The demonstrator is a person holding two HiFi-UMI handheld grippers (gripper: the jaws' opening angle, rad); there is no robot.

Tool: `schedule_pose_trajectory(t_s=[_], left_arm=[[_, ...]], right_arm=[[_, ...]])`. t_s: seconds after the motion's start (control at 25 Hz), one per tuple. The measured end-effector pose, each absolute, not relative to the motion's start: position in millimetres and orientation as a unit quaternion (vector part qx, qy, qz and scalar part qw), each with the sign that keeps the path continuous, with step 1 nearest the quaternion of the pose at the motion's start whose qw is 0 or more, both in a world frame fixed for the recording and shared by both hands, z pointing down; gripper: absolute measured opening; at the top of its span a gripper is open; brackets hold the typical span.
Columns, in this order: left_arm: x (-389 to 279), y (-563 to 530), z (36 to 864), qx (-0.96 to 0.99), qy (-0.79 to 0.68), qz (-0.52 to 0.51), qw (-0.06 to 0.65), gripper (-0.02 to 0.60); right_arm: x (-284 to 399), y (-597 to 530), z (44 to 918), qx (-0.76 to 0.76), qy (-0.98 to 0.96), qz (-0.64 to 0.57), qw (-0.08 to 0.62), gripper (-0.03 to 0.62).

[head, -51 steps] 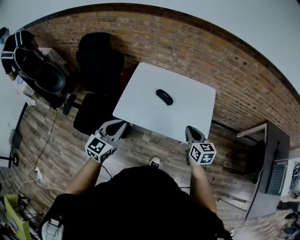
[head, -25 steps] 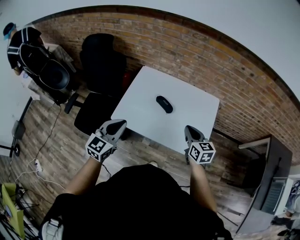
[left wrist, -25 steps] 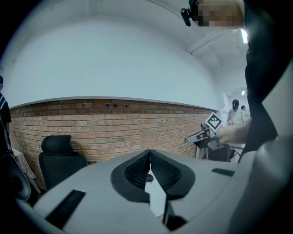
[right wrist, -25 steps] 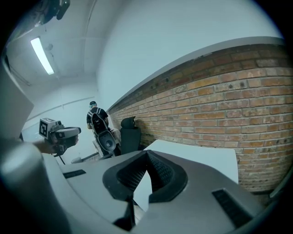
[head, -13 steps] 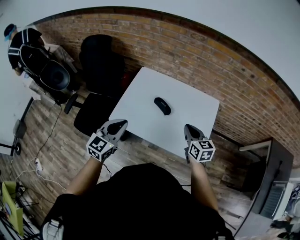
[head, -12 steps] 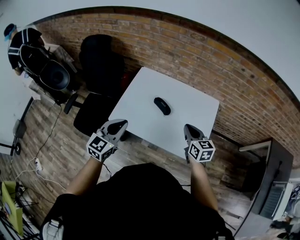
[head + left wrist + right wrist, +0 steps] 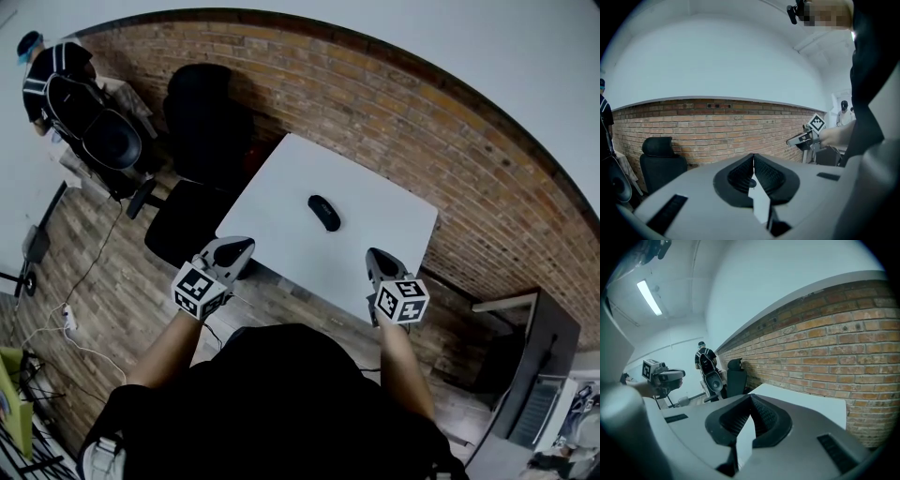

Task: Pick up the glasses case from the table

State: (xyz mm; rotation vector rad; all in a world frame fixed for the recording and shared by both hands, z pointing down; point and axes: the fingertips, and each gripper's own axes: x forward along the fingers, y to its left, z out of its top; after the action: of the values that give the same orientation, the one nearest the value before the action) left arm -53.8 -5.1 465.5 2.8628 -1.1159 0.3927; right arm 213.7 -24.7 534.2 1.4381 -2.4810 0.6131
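Brick wall (image 7: 422,122) behind white worktop (image 7: 272,225). Left tongs (image 7: 239,247) and right tongs (image 7: 374,255) at its near edge, both pressed together, empty. Black glasses case (image 7: 324,212) lies mid-worktop, apart from both.

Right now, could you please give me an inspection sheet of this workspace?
Surface: white table, against the brick wall.
Job's things: glasses case lies mid-table, untouched.
Clutter: nothing seen.
Grippers: left gripper and right gripper both shut, empty, short of the case.
Cables: power strip with cable on the floor, left.
Surroundings: black chair left of the table; a person far left.
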Motion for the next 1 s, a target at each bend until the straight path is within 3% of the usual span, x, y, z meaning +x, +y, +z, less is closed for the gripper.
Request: schedule_pose_trajectory(t_s=[1.0], left_arm=[[-61.1, 10.6, 471.8, 0.923, -0.363, 0.125, 0.033, 0.011]], right_arm=[[205.9, -12.5, 532.3, 0.483, -0.844, 0.205, 0.111, 0.017]])
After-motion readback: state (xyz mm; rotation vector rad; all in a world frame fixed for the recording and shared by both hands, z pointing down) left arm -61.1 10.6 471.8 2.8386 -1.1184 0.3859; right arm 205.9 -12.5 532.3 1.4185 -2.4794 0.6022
